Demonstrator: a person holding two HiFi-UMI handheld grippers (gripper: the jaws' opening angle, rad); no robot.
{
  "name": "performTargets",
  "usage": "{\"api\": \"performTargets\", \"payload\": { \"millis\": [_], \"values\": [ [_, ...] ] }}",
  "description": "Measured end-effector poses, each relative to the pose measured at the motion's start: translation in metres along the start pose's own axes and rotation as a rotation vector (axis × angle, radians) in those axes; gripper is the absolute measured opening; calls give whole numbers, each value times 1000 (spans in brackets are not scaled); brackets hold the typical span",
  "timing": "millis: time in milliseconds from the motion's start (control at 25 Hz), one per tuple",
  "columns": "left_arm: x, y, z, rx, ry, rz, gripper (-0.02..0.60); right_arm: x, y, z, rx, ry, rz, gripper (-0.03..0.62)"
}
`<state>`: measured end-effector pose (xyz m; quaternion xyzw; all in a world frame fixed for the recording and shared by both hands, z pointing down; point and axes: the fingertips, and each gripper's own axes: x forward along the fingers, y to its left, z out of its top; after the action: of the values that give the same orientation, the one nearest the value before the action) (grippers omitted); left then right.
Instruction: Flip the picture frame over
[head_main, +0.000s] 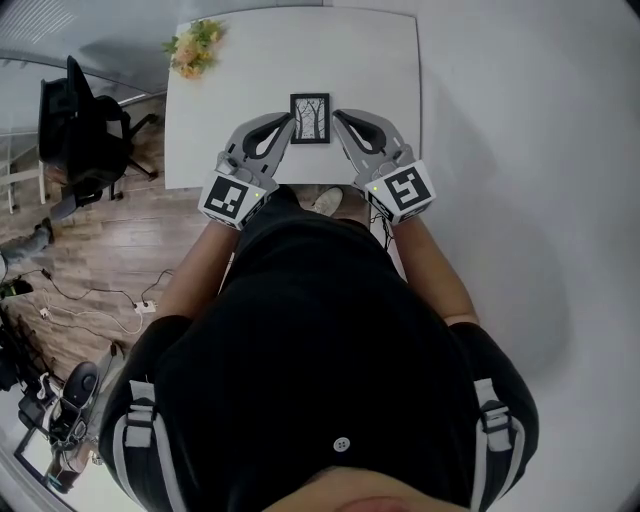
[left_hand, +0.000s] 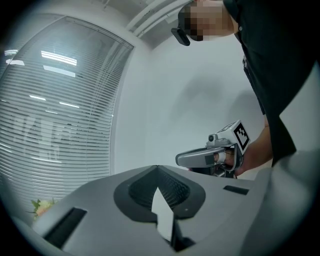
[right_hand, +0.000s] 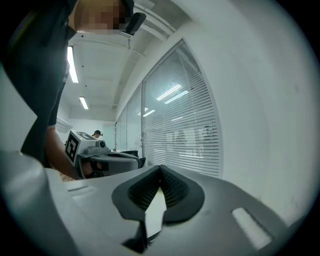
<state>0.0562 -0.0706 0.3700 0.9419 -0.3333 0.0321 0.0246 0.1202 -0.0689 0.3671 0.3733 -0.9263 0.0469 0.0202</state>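
White table (head_main: 230, 90) fills the upper middle of the head view, with a bunch of flowers (head_main: 195, 45) at its upper left corner, and the picture frame (head_main: 310, 118) lies flat near its lower edge with the picture side up. At the frame's left edge is the tip of the left gripper (head_main: 287, 122) and at its right edge the tip of the right gripper (head_main: 338, 116), both just beside it; I cannot tell if they touch it. Both pairs of jaws are pressed together and nothing is between them.
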Motion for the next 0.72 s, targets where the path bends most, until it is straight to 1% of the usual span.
{"api": "performTargets", "payload": {
  "millis": [120, 280, 400, 600, 720],
  "values": [
    [-1, 2, 2, 16, -5, 7, 5, -2, -1, 1, -3, 0, -13, 11],
    [-5, 10, 1, -7, -18, 27, 5, -2, -1, 3, -11, 3, -21, 11],
    [-5, 14, 3, 13, -11, 31, 5, -1, -3, 4, -9, -2, -28, 11],
    [-4, 18, 4, 1, -17, 44, 5, 0, -9, 2, -5, -3, -44, 11],
    [-5, 22, 1, 10, -16, 52, 5, 3, -12, 1, 3, -2, -49, 11]
  ]
}}
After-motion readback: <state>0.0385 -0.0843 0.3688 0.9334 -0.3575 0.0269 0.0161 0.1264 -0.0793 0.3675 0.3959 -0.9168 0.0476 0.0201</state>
